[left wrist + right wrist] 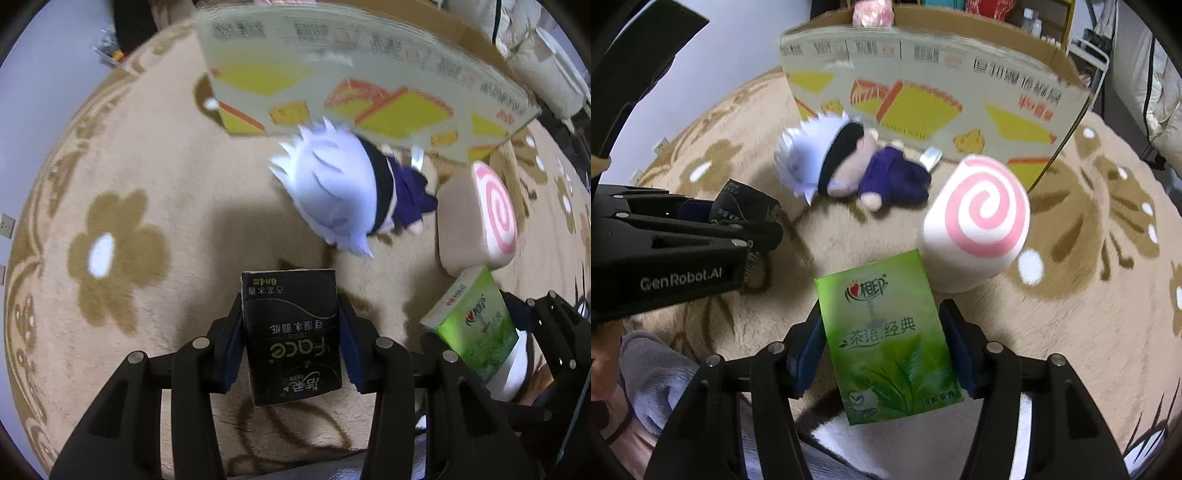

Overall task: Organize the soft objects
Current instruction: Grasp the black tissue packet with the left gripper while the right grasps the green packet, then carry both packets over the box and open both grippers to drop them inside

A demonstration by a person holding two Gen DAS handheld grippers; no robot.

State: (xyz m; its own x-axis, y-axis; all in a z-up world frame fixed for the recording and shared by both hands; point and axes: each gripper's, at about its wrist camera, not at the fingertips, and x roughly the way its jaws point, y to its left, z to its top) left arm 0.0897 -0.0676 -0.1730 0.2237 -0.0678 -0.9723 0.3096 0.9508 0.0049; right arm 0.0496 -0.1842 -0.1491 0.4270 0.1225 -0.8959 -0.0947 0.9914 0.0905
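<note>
My left gripper (291, 314) is shut on a black tissue pack (293, 336) and holds it above the carpet. My right gripper (882, 325) is shut on a green tissue pack (886, 339), which also shows in the left wrist view (476, 325). A white-haired plush doll in purple clothes (343, 192) (849, 162) lies on the carpet ahead. A swirl-roll plush with a pink spiral (480, 218) (979, 221) lies to its right. The left gripper with its black pack shows at the left of the right wrist view (746, 210).
A large open cardboard box with yellow prints (369, 74) (942, 85) stands behind the toys. A beige carpet with brown flowers (118, 251) (1089, 288) covers the floor. A pale sofa (546, 55) is at the far right. A grey sleeve (653, 376) is at lower left.
</note>
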